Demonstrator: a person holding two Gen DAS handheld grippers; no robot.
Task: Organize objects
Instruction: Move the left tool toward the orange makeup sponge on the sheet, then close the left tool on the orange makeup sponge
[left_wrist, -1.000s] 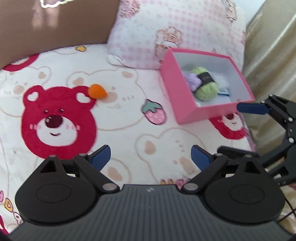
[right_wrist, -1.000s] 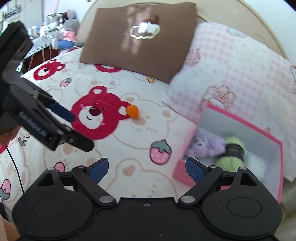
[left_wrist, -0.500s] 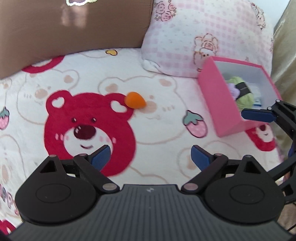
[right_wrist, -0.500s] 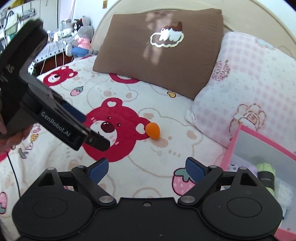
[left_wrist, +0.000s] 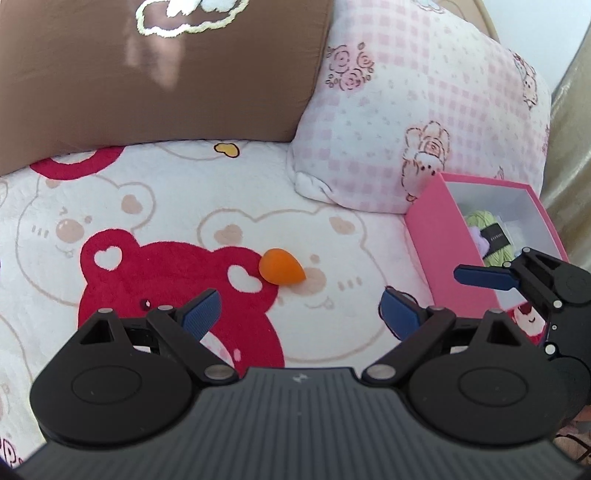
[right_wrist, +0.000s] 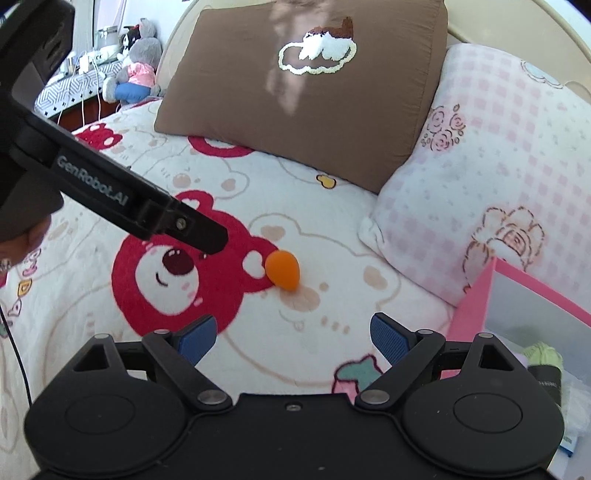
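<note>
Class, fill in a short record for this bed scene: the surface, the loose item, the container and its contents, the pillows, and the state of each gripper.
Surface: bear-print blanket
Loose item: orange teardrop sponge, lying on the blanket, apart from both grippers
Container: pink box, open, beside the pink checked pillow
Contents: green yarn ball, purple item, partly hidden
Other pillow: brown pillow
Left gripper: open, empty
Right gripper: open, empty

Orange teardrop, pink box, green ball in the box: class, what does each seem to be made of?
Orange teardrop: probably soft foam sponge; matte, smooth, no shine.
Pink box: likely cardboard; flat matte walls, crisp edges, pale lining.
Green ball: yarn; visible wound strands and a dark paper band.
</note>
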